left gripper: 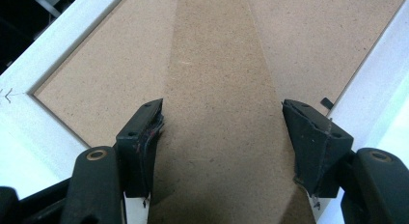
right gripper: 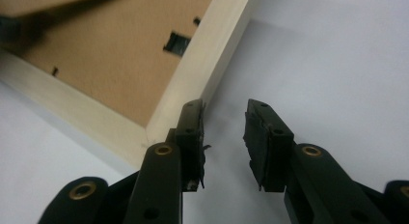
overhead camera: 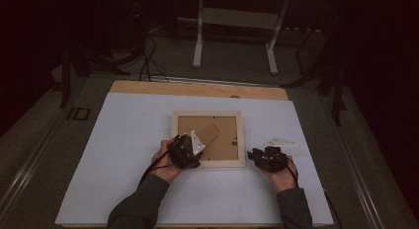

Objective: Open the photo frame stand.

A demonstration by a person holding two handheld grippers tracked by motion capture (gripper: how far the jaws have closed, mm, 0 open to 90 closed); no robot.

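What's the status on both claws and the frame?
Left claw open, straddling the stand flap on the frame's backing. Right claw open, empty, beside the picture frame, near its corner. Frame face-down on white sheet. Nothing blocking.

Bare sheet (overhead camera: 123,155) surrounds the central frame (overhead camera: 208,163).
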